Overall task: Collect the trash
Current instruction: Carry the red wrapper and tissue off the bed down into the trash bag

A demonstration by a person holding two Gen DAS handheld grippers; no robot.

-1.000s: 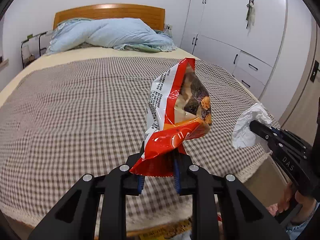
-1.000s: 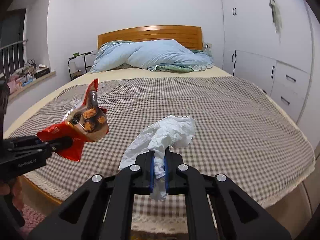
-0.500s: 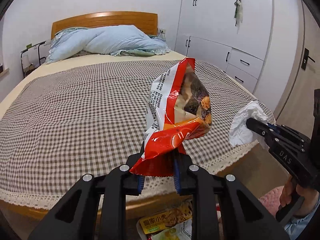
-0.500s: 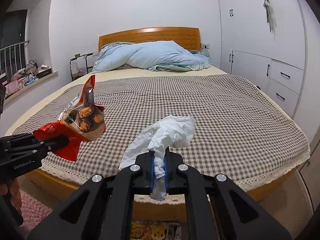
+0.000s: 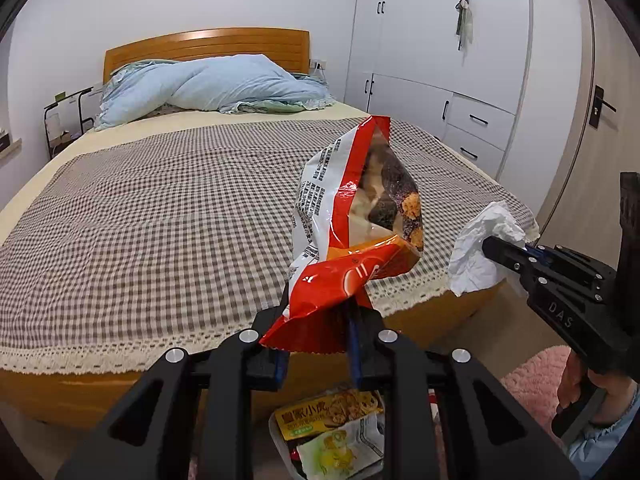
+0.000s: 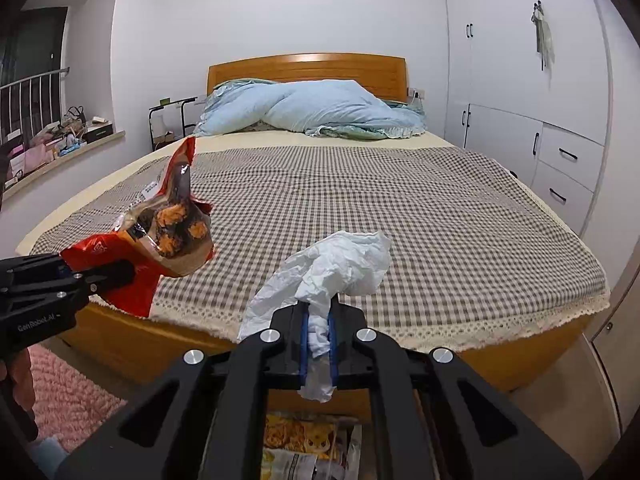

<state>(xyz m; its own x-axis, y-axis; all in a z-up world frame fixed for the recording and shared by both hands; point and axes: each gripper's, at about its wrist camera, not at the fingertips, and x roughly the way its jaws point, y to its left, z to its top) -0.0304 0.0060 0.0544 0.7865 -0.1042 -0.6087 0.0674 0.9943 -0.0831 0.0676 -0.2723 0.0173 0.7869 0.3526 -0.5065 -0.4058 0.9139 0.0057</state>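
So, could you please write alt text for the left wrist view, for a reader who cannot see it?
The left gripper clamps a red snack bag in front of a checked bed. At right, the right gripper pinches a crumpled white tissue. Below, a bin holds more wrappers.

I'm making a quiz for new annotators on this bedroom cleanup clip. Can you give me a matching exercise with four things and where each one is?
Things:
1. red snack bag
2. white crumpled tissue
3. blue duvet
4. yellow snack wrapper

Places:
A. heaped at the headboard end of the bed
B. clamped in the right tongs
C. low down, below the tongs, with other wrappers
D. clamped in the left tongs

Pairs: 1-D, 2-B, 3-A, 4-C
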